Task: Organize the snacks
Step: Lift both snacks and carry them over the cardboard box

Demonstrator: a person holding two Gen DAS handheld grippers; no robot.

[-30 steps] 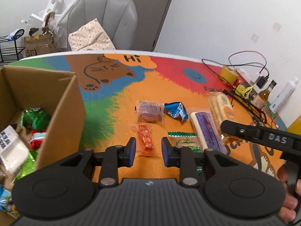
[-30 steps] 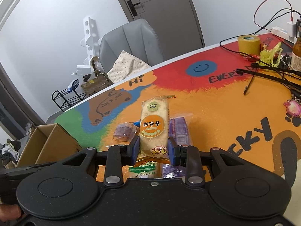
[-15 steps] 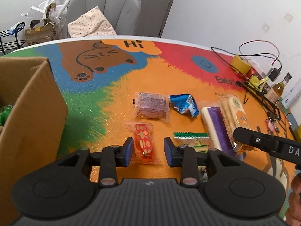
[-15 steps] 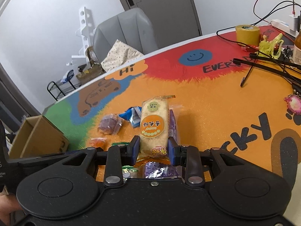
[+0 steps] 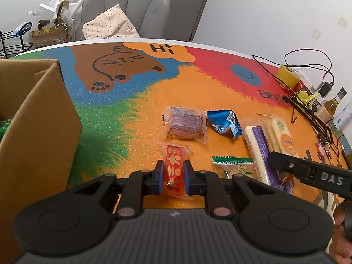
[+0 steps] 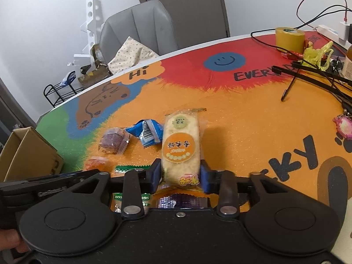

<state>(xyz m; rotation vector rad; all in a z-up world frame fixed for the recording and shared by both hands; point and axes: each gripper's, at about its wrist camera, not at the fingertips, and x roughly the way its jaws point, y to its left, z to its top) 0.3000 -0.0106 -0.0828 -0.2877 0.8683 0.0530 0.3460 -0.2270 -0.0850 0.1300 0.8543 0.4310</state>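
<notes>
Now the cardboard box (image 5: 37, 118) fills the left of the left wrist view, and that is where I judge both snacks should go. On the counter (image 5: 154, 101), my left claw (image 5: 173, 176) has just been closing, and its pads now pinch the small red snack packet (image 5: 175, 165), low in the middle of that frame. My right claw (image 6: 180, 176) grips the long rice cracker pack (image 6: 181, 147) near its lower end, so most of the pack sticks out ahead, tilted up.

To do this step well, I should lift the red packet straight off the counter before swinging left, so it clears the box wall. The thin wrapper could slip, so I keep the squeeze steady. The cracker pack is held near one end and may droop; I would move it slowly.

Both claws point forward and downward at the counter, side by side, the right claw's finger showing at the right edge of the left view.
</notes>
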